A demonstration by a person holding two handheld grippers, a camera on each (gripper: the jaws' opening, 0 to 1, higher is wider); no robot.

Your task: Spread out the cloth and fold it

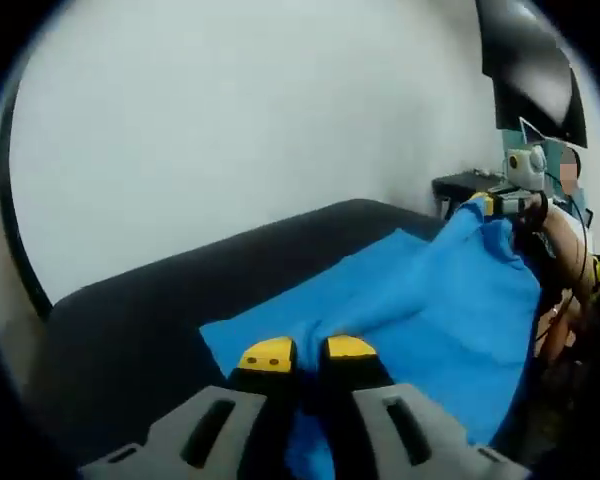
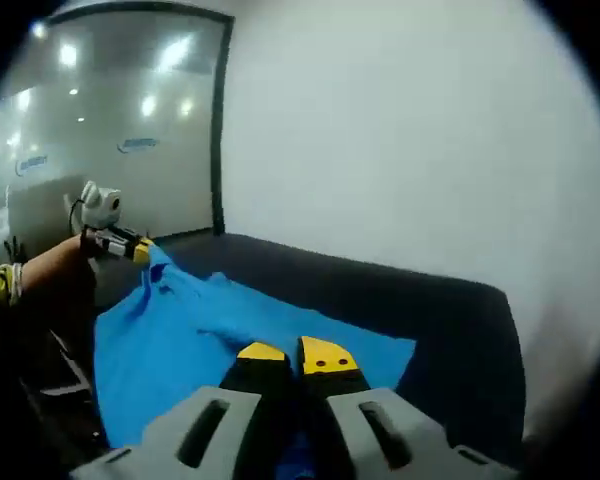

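Stretching between both tongs, the blue cloth (image 1: 420, 300) hangs over the dark table (image 1: 140, 330), its far end draped on the top. Left tongs (image 1: 308, 352) and right tongs (image 2: 292, 354) are each pressed together, pinching a cloth edge.

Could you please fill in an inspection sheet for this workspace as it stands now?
Surface: dark table, matte, partly covered.
Job's things: blue cloth held up between both grippers, sagging in the middle, far edge lying on the table.
Clutter: nothing seen on the table.
Grippers: left gripper shut on the cloth's edge; right gripper shut on the opposite edge.
Cables: black cable looping near the left gripper.
Surroundings: white wall; glass partition reflecting ceiling lights; person's forearm with a yellow wristband.
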